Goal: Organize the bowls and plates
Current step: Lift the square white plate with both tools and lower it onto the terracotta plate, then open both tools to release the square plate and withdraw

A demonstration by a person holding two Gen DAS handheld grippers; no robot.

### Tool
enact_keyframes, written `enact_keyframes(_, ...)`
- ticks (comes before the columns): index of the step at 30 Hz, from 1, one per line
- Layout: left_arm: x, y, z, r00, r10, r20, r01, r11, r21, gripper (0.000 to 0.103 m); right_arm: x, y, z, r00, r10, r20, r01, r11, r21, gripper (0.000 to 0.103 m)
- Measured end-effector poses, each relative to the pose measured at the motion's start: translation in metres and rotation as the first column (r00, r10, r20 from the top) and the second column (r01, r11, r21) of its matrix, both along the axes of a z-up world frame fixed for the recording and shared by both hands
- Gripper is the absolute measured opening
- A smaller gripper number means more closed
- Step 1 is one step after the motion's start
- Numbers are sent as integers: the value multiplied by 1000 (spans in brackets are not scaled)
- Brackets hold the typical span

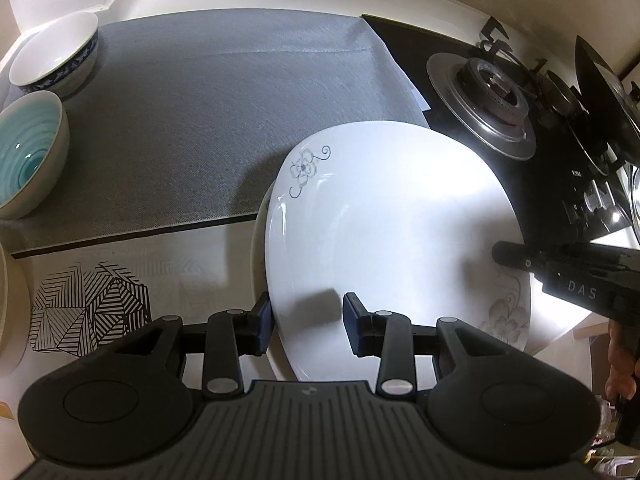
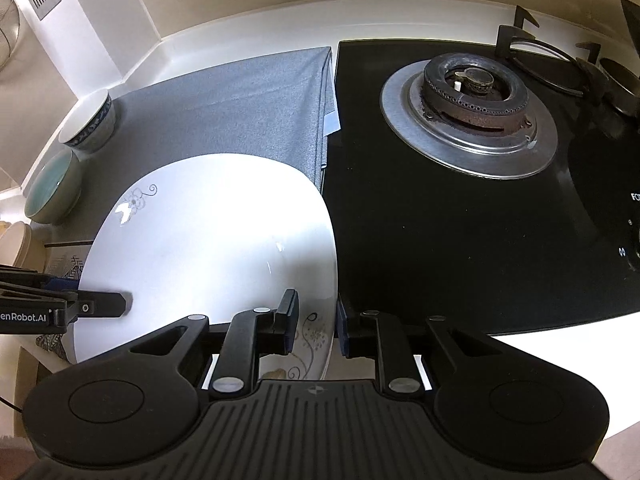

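Note:
A white square plate with a flower print [image 1: 384,216] [image 2: 208,240] lies on top of a second flowered plate [image 1: 506,320] [image 2: 312,340], partly on the grey mat [image 1: 224,120]. My left gripper [image 1: 310,322] is open, its fingers on either side of the top plate's near left rim. My right gripper [image 2: 318,326] is open, straddling the plates' right rim. A teal bowl [image 1: 28,160] [image 2: 50,188] and a blue-patterned white bowl [image 1: 56,52] [image 2: 90,122] stand at the mat's left edge.
A black gas hob with a steel-ringed burner [image 2: 468,120] [image 1: 484,100] lies right of the plates. A patterned mat [image 1: 92,308] lies at the front left. A beige dish [image 2: 16,248] stands at the far left. Walls close the counter behind.

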State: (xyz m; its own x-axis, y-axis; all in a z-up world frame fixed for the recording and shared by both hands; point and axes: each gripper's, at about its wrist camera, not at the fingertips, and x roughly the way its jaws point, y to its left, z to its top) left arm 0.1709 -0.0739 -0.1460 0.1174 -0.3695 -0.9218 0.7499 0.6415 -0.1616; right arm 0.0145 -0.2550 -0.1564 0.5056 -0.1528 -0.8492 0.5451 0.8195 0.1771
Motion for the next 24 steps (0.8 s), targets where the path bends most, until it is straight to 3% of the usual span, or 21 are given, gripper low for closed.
enact_keyframes(8, 1, 6, 3, 1000, -18, -20, 18, 1000, -5, 41, 2, 6, 1, 999, 30, -37, -31, 999, -18, 22)
enact_keyframes(10, 1, 7, 5, 1000, -18, -20, 17, 1000, -11, 47, 3, 6, 2, 998, 36, -43, -37, 999, -23, 22)
enact_keyframes(15, -5, 8, 22, 997, -37, 67, 41, 997, -59, 82, 5, 9, 4, 998, 55, -39, -56, 998, -37, 23)
enact_keyframes(20, -12, 7, 35, 989, -54, 138, 67, 994, -88, 93, 7, 6, 7, 999, 35, -39, -35, 999, -5, 26)
enact_keyframes(24, -8, 7, 34, 993, -19, 118, 31, 995, -98, 102, 9, 9, 17, 998, 44, -35, -45, 999, -12, 53)
